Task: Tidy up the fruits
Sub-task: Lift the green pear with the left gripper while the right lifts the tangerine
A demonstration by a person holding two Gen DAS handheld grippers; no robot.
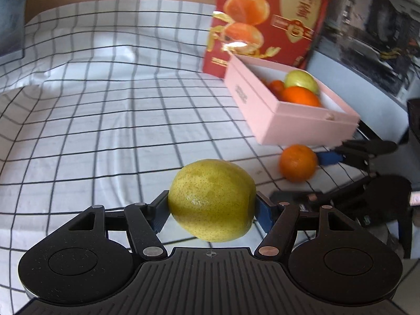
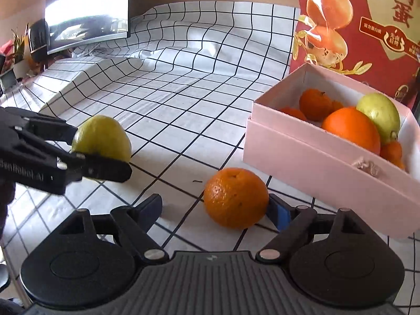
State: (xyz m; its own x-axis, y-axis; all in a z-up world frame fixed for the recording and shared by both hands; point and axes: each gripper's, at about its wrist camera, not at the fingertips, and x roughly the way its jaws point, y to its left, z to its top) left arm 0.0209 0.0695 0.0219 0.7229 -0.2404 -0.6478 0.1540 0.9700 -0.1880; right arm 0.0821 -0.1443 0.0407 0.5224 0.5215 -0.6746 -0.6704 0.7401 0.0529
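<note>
The left tongs [image 1: 212, 210] pinch a yellow-green pear [image 1: 212, 200] between their two pads, clear above the table [image 1: 105, 110], which is covered with a white cloth ruled in black squares. In the right wrist view the same pear [image 2: 101, 137] sits at about nine o'clock, gripped in the black fingers that reach in from the left edge.

The right tongs [image 2: 214, 211] stand spread around an orange [image 2: 235, 198] lying on the cloth. The orange rests close against the blue pad at its three o'clock side, while the pad at nine o'clock stands well apart from it, so nothing is squeezed.

At about two o'clock from the orange stands an open pink box [image 2: 315, 155], near it but not touching. Inside lie a large orange [image 2: 350, 128], a second yellow-green pear [image 2: 380, 114] and several small mandarins [image 2: 315, 103]. Behind the box, at one o'clock, a red carton [image 2: 367, 26] printed with halved egg yolks stands upright.
</note>
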